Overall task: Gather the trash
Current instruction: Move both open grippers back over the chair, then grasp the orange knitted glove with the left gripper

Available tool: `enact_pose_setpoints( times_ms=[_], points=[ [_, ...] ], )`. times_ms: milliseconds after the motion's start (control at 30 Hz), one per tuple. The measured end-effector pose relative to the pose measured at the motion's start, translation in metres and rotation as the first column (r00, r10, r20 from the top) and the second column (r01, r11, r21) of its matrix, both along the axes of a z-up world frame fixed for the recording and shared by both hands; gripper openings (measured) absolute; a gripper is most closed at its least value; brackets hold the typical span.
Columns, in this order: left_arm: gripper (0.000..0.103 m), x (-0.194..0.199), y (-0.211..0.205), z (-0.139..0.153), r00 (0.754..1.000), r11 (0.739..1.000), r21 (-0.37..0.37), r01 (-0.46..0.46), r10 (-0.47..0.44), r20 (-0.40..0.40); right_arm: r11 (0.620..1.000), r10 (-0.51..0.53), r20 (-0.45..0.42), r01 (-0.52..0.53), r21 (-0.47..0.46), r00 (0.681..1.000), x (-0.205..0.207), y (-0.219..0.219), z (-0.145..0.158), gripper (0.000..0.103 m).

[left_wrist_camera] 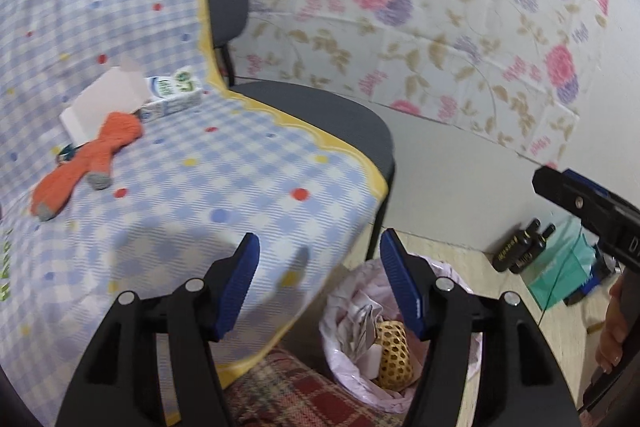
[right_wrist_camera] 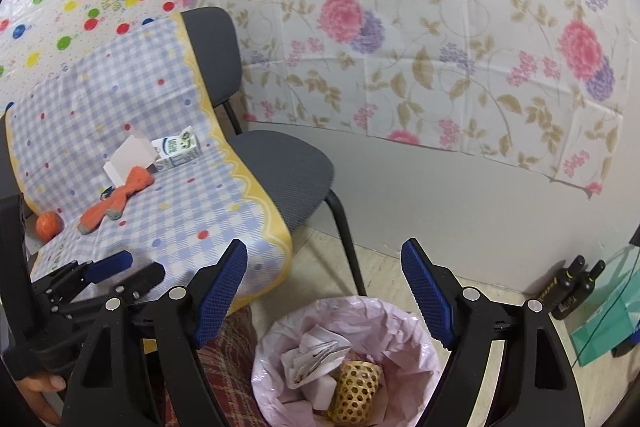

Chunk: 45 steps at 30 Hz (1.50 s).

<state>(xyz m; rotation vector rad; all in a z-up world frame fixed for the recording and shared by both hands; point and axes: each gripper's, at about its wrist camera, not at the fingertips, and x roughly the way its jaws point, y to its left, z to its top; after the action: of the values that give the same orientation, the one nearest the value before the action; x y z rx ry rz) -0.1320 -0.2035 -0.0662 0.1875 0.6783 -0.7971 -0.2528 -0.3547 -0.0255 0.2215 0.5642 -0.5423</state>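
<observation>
A: What's the surface like?

B: A chair (right_wrist_camera: pixel 280 163) with a dark grey seat and back, half covered by a blue-and-white checked cloth (right_wrist_camera: pixel 168 195) with coloured dots and a scalloped yellow border. The cloth hangs over the front edge of the seat.

A: And on the cloth?

B: A small milk carton (right_wrist_camera: pixel 178 149) lying on its side, an open white box (right_wrist_camera: pixel 130 157) touching it, and an orange knitted toy (right_wrist_camera: pixel 116 203) just in front of the box. An orange ball (right_wrist_camera: pixel 49 225) sits at the cloth's left edge.

A: The room?

B: Flowered sheeting covers the wall (right_wrist_camera: pixel 400 47), with a plain grey band below it. The floor is pale tile. Two dark bottles (right_wrist_camera: pixel 576 287) stand by the wall on the right, beside something made of green glass.

A: Where does the trash go?

B: A bin with a pink liner (right_wrist_camera: pixel 348 359) stands on the floor below the seat's front edge, holding crumpled paper and a woven yellow tube.

A: The grippers?

B: The left gripper (left_wrist_camera: pixel 320 279) and right gripper (right_wrist_camera: pixel 324 287) both have their jaws spread apart with nothing between them. The right one hangs above the bin.
</observation>
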Motion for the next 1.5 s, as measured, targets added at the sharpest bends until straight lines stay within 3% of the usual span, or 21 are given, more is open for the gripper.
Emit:
enact_pose_setpoints(
  times_ms=[433,767,900,1233,1400,1500],
  points=[
    [0.065,0.042,0.07,0.015,0.979,0.98,-0.011,-0.198,0.198,0.045,0.985,0.175,-0.005,-0.175,0.002,0.985,0.072,0.041,0.004,0.08],
    [0.067,0.098,0.138,0.022,0.922,0.924,-0.008,-0.383,0.383,0.049,0.943,0.332,-0.009,-0.332,0.001,0.943,0.147,0.076,0.008,0.079],
    [0.067,0.124,0.154,0.019,0.902,0.903,0.015,-0.43,0.429,0.045,0.931,0.364,-0.003,-0.364,-0.001,0.931,0.18,0.081,0.009,0.074],
    [0.067,0.189,0.156,0.008,0.884,0.881,0.07,-0.467,0.468,0.003,0.915,0.401,-0.005,-0.4,0.056,0.916,0.262,0.083,-0.009,0.067],
    [0.067,0.228,0.14,-0.007,0.884,0.885,0.111,-0.453,0.462,-0.076,0.905,0.419,-0.027,-0.416,0.09,0.907,0.294,0.084,-0.023,0.051],
    [0.067,0.244,0.131,-0.01,0.889,0.896,0.103,-0.431,0.442,-0.123,0.9,0.431,-0.041,-0.426,0.098,0.902,0.307,0.086,-0.03,0.048]
  ],
)
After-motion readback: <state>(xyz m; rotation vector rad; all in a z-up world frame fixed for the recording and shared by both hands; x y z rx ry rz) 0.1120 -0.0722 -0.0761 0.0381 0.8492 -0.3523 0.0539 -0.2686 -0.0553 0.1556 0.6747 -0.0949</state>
